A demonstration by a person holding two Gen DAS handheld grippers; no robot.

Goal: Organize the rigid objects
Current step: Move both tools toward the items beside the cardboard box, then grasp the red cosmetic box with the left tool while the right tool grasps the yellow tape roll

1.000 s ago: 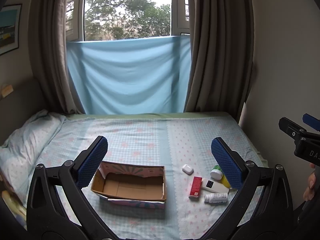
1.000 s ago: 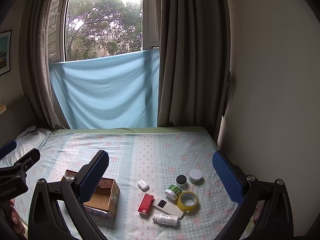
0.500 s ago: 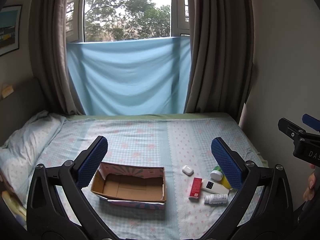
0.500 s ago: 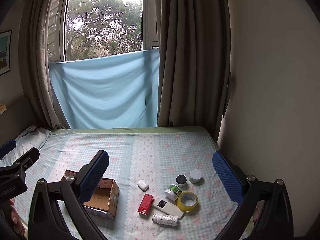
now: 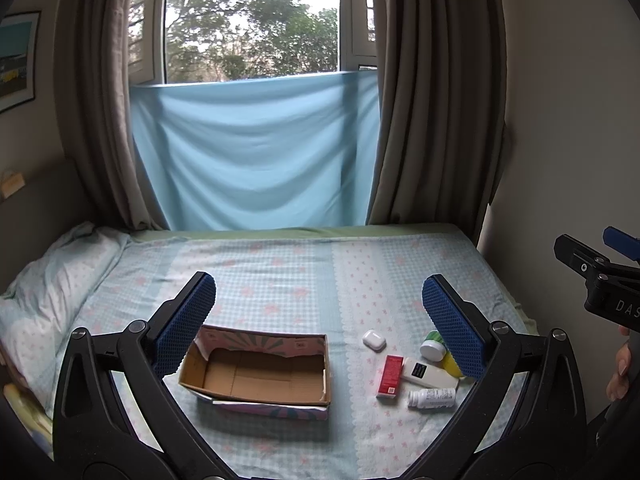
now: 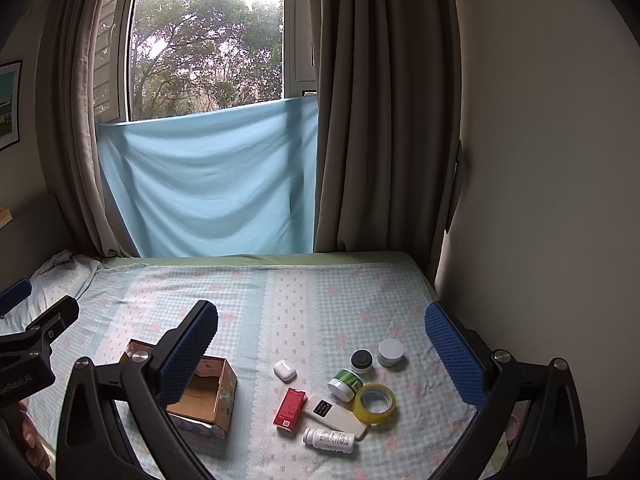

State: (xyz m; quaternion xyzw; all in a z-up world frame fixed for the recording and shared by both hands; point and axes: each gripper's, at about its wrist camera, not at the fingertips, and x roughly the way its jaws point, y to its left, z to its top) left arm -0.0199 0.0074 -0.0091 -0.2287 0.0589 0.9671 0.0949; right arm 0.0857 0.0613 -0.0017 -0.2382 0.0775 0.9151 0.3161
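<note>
An open, empty cardboard box [image 5: 256, 376] [image 6: 204, 396] lies on the bed. To its right lies a cluster: white earbud case [image 5: 374, 340] [image 6: 284, 370], red carton [image 5: 389, 374] [image 6: 291, 406], white remote-like bar [image 5: 428, 374] [image 6: 334, 416], white pill bottle [image 5: 432, 398] [image 6: 330, 440], green-labelled jar [image 6: 345, 384], yellow tape roll [image 6: 374, 403], black-lidded jar [image 6: 361, 361] and white jar [image 6: 391, 352]. My left gripper [image 5: 320, 320] is open and empty, above the box and cluster. My right gripper [image 6: 320, 344] is open and empty, above the cluster.
The bed [image 5: 280, 272] has a checked blue sheet and a pillow [image 5: 52, 280] at the left. A wall [image 6: 540, 200] runs along the bed's right edge. Curtains and a blue cloth [image 5: 256, 160] hang behind the bed.
</note>
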